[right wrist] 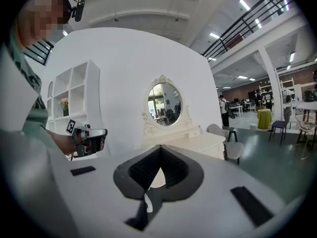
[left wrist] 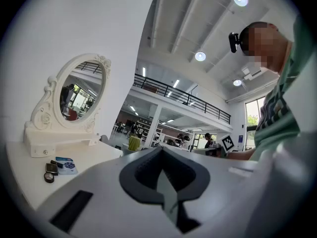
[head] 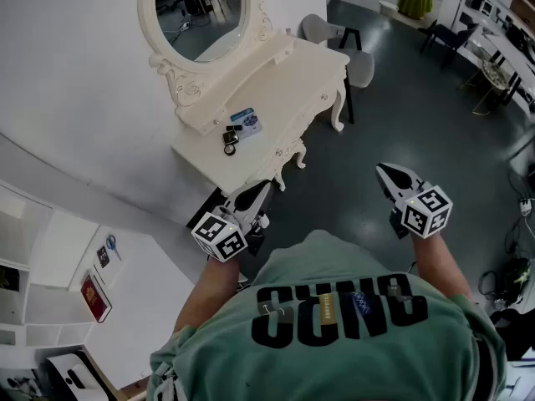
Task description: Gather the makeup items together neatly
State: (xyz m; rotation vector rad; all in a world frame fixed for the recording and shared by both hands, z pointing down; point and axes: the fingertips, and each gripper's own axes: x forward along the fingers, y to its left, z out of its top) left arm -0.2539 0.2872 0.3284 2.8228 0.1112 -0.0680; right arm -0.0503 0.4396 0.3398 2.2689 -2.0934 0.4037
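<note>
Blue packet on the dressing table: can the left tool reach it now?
Probably not yet. The left tool, jaws shut, is short of the dressing table where the blue packet lies. Nothing stands in between, so moving closer should suffice.

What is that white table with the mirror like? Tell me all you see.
The dressing table looks like cream-painted wood, with curved carved legs. A raised ledge at its back carries an oval mirror in an ornate frame. It stands upright on the dark floor against the white wall. A few small makeup items lie on its top.
</note>
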